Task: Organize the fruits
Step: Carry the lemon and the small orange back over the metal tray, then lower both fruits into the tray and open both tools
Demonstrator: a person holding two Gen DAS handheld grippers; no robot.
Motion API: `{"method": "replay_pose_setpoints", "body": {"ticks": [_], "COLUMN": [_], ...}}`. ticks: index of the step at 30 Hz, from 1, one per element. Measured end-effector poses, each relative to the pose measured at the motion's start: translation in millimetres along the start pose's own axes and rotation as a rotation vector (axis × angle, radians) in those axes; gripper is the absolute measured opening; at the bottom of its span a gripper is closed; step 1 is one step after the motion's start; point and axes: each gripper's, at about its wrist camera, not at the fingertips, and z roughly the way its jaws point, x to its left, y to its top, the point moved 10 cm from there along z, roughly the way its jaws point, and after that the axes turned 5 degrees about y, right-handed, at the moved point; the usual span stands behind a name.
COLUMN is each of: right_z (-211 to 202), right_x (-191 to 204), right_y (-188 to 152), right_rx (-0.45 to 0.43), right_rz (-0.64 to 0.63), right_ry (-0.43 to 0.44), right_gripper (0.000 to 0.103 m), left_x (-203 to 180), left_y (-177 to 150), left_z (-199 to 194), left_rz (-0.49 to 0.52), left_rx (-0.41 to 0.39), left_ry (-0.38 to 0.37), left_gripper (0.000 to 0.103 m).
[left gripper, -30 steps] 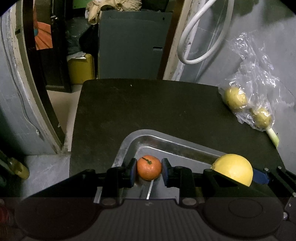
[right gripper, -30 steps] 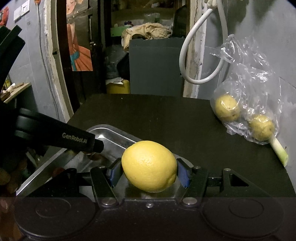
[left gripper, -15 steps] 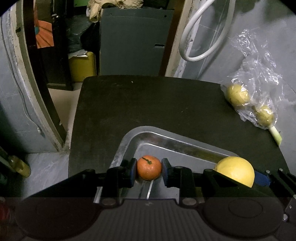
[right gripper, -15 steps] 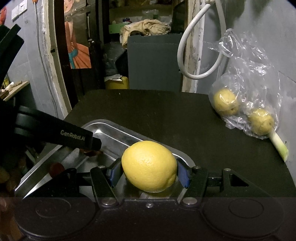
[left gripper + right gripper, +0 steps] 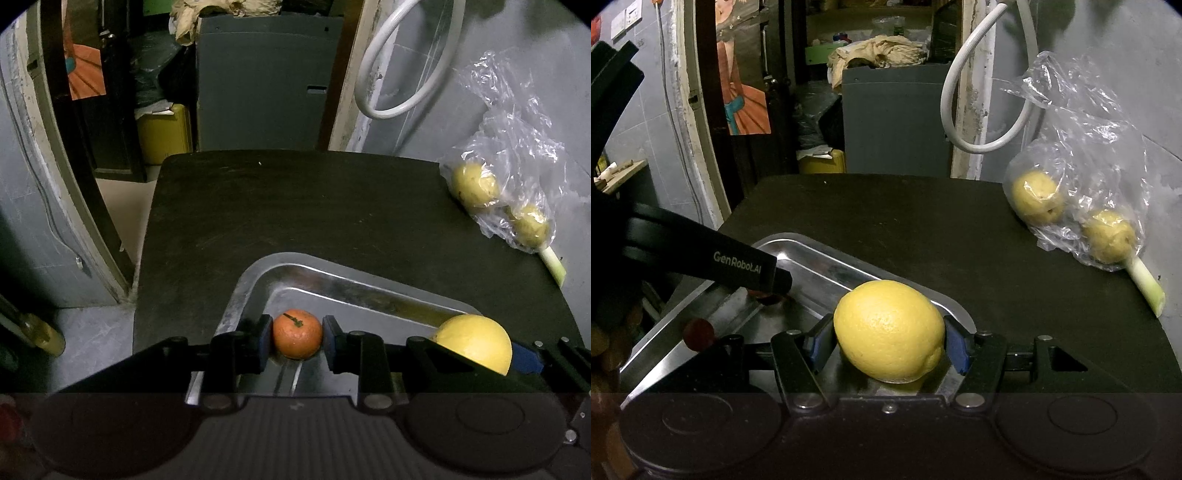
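Firmly closed, the left claw [image 5: 297, 341] grips a small tangerine [image 5: 297, 333] between its blue-padded fingers [image 5: 263, 341], the pads pressing both sides of the fruit, whose short stem points up. The tangerine hangs over the near left corner of a steel tray [image 5: 258, 280] that lies on a dark surface [image 5: 295, 210]. The right claw [image 5: 889, 341] is set much wider and clamps a lemon [image 5: 889, 330], its blue pads touching the fruit's two flanks; the lemon sits above the tray's right end, its nub turned down and to the right. In the left wrist view the same lemon shows at the lower right, partly hidden behind the left claw's frame.

Both claws point forward across the surface toward the far wall, side by side, the left one low over the tray. In the right wrist view the left claw's black body reaches in from the left edge, slanting down over the tray, and carries the white lettering "GenRobot.AI" [image 5: 737, 262].

At the far right of the surface, against the wall, a clear plastic bag [image 5: 1082, 155] holds two yellowish round fruits [image 5: 1038, 197], whose kind cannot be told. A pale green stalk [image 5: 1145, 280] lies just beside the bag. A white hose [image 5: 982, 96] loops on the wall behind.
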Motion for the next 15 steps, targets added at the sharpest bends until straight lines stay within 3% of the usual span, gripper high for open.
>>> {"method": "replay_pose_setpoints", "body": {"ticks": [4, 15], "right_z": [-0.5, -6.8], "right_x": [-0.2, 1.4], "right_y": [0.2, 4.0], "right_rx": [0.004, -0.012], "right_rz": [-0.001, -0.020], "right_ry": [0.001, 0.000], "right_gripper": [0.063, 0.068], "left_x": [0.5, 1.8], "left_y": [0.3, 2.3], "left_z": [-0.2, -4.3], "left_rz": [-0.008, -0.026], "left_rx": [0.002, 0.009], "left_ry": [-0.002, -0.009], "left_gripper": [0.032, 0.055]}}
